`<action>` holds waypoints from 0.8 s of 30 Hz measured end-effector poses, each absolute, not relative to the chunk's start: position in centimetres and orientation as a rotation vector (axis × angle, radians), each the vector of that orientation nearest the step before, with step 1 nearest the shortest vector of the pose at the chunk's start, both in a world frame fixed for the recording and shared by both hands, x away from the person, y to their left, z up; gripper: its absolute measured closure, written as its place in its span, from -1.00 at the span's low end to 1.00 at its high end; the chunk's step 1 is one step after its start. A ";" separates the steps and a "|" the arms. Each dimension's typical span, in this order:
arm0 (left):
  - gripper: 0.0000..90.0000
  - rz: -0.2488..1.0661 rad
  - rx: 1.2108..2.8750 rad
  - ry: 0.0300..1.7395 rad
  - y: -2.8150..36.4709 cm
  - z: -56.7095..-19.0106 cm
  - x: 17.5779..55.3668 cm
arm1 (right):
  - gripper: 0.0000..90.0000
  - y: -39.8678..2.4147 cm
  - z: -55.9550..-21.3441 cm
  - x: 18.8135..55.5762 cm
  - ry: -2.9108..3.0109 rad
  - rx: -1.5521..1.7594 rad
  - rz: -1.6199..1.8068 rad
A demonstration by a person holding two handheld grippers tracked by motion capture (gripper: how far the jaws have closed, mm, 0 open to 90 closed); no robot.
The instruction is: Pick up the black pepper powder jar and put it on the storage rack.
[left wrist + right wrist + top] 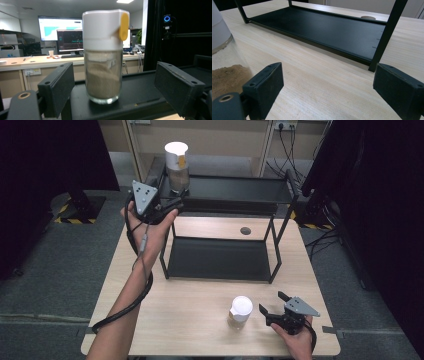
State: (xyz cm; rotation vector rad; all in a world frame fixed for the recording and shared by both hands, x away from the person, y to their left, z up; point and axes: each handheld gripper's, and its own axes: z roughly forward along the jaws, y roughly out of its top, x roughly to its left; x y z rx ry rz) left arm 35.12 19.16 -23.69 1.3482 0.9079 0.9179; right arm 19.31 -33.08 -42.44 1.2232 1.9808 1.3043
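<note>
A glass jar (pixel 177 167) of brown powder, with a white lid and a yellow tab, stands upright on the left end of the black rack's top shelf (pixel 240 190). My left gripper (pixel 170 204) is open just in front of it. In the left gripper view the jar (pixel 103 65) stands between the spread jaws of my left gripper (pixel 114 80), with a gap on each side. A second white-lidded jar (pixel 240 312) stands on the table near the front edge. My right gripper (pixel 272 303) is open just to its right. In the right gripper view this jar (pixel 222 67) is at the left edge, outside the jaws of my right gripper (pixel 327 85).
The two-tier black rack sits mid-table, its lower shelf (pixel 215 257) bare and its thin legs (pixel 387 35) upright. A round cable hole (pixel 245 230) lies behind it in the wooden table (pixel 190 320). Dark curtains flank both sides.
</note>
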 end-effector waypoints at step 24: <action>-0.65 0.877 1.372 0.877 19.4 -28.3 32.4 | -0.78 -33.0 -42.5 19.2 1.978 1.218 1.305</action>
